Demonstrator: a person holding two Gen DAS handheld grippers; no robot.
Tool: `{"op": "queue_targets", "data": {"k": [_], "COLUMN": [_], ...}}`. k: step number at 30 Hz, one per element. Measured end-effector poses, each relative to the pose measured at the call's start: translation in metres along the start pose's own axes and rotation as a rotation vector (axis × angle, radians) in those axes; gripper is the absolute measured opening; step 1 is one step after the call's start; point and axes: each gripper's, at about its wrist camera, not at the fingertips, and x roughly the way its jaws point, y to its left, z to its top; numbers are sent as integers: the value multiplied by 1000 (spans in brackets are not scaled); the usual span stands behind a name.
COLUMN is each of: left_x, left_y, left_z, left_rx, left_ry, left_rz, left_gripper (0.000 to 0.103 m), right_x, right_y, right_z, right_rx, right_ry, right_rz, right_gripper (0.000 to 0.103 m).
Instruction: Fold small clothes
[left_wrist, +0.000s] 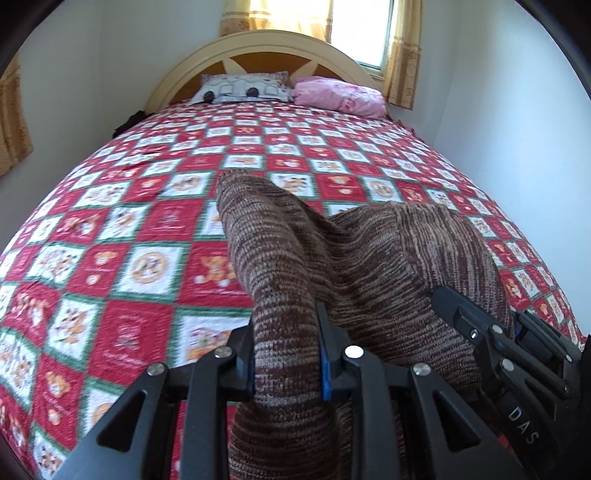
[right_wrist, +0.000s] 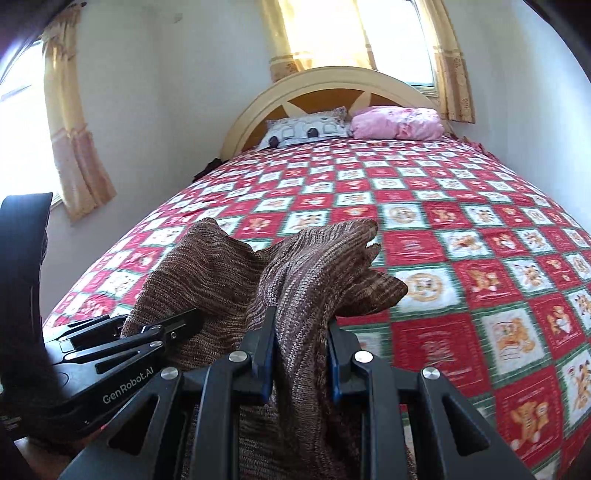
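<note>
My left tool (left_wrist: 288, 354) and right tool (right_wrist: 301, 354) each grip the brown knitted garment (left_wrist: 354, 266) above the bed (left_wrist: 129, 206)

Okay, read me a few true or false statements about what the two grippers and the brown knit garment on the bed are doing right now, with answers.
1. Both grippers clamp the brown knit garment. True: the left gripper and the right gripper each pinch a bunch of it.
2. The garment lies flat and neatly folded. False: it is bunched and partly lifted.
3. The bedspread is plain blue. False: it is red, white and green checks.
4. A pink pillow lies by the headboard. True.
</note>
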Motion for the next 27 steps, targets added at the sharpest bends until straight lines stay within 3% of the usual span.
{"op": "queue_targets", "data": {"k": [16, 27], "left_x": [-8, 26], "left_y": [89, 121], "left_z": [1, 30], "left_rx": [-59, -38], "left_ry": [-27, -77], "left_rz": [149, 237], "left_gripper": [25, 25], "right_x": [52, 106], "right_y": [87, 124], "right_z": [4, 26], "right_rx": [-45, -116], "right_ry": [43, 1], "right_rz": [145, 125], "right_gripper": [23, 23]}}
